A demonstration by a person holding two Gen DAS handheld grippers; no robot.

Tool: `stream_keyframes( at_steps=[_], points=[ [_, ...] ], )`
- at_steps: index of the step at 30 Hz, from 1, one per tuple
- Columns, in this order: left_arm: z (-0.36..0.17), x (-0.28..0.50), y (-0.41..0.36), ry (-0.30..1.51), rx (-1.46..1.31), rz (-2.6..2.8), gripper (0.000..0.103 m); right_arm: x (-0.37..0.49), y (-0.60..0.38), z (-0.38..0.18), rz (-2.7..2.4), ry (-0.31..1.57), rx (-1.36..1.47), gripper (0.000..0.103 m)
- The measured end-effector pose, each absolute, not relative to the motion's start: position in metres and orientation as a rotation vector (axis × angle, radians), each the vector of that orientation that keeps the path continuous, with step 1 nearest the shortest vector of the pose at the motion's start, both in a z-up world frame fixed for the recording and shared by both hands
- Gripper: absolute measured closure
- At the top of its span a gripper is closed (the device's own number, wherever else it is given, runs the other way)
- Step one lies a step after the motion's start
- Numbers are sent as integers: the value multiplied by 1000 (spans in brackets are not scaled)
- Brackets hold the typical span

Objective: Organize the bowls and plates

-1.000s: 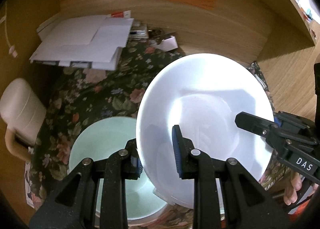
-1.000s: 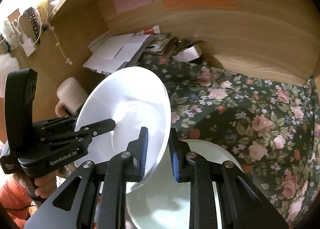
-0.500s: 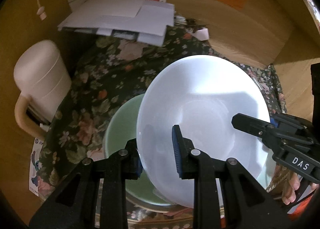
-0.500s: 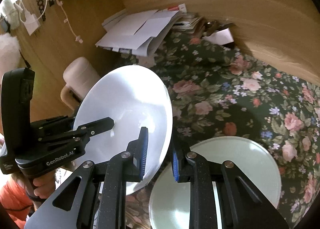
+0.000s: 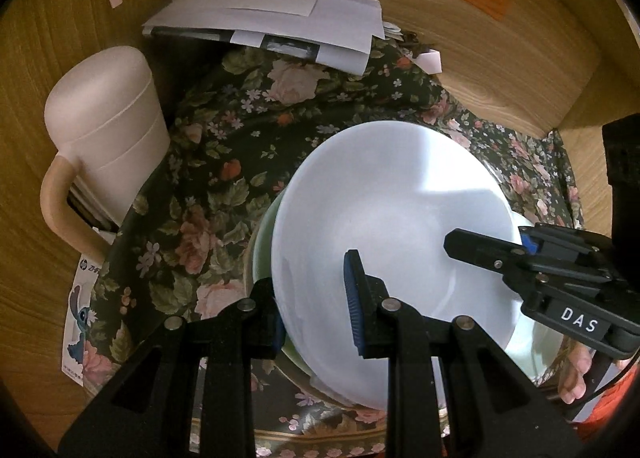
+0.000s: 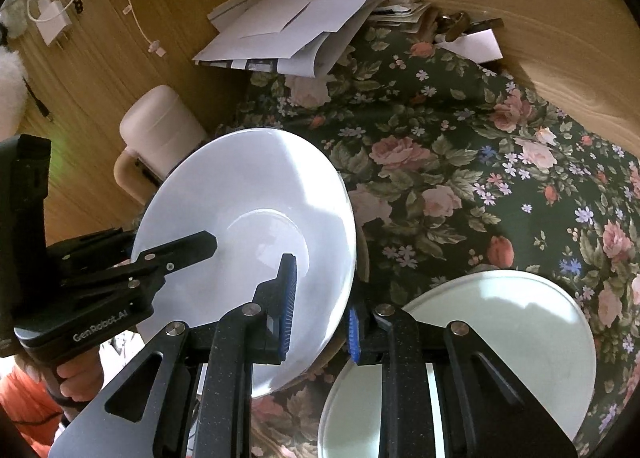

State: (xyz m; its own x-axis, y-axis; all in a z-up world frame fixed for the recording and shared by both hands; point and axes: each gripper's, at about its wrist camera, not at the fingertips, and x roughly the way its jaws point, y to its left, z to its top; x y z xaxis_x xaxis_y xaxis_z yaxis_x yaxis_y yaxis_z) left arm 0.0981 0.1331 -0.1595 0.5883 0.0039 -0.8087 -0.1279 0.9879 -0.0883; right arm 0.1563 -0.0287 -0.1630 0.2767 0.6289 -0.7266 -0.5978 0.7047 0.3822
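Left wrist view: left claw (image 5: pixel 316 310) and right claw (image 5: pixel 486 246) both clamp a tilted white plate (image 5: pixel 384 225) over a pale green dish (image 5: pixel 262 250).

You see a glossy, smooth white ceramic-looking plate (image 5: pixel 384 193), a pale green plate (image 6: pixel 500 338) with a duller sheen, matt floral cloth (image 6: pixel 460 145), grained wooden walls (image 5: pixel 500 57), matt paper sheets (image 5: pixel 272 13), a smooth cream plastic jug (image 5: pixel 104 129), and speckled black plastic fingers (image 6: pixel 400 358).
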Motion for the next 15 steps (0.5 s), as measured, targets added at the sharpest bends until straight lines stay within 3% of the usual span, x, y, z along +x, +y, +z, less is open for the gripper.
stream_keyframes(
  at_steps=[15],
  points=[
    [-159, 108, 123, 924, -44, 128, 77, 153, -46, -156, 811, 943, 9, 80]
  ],
)
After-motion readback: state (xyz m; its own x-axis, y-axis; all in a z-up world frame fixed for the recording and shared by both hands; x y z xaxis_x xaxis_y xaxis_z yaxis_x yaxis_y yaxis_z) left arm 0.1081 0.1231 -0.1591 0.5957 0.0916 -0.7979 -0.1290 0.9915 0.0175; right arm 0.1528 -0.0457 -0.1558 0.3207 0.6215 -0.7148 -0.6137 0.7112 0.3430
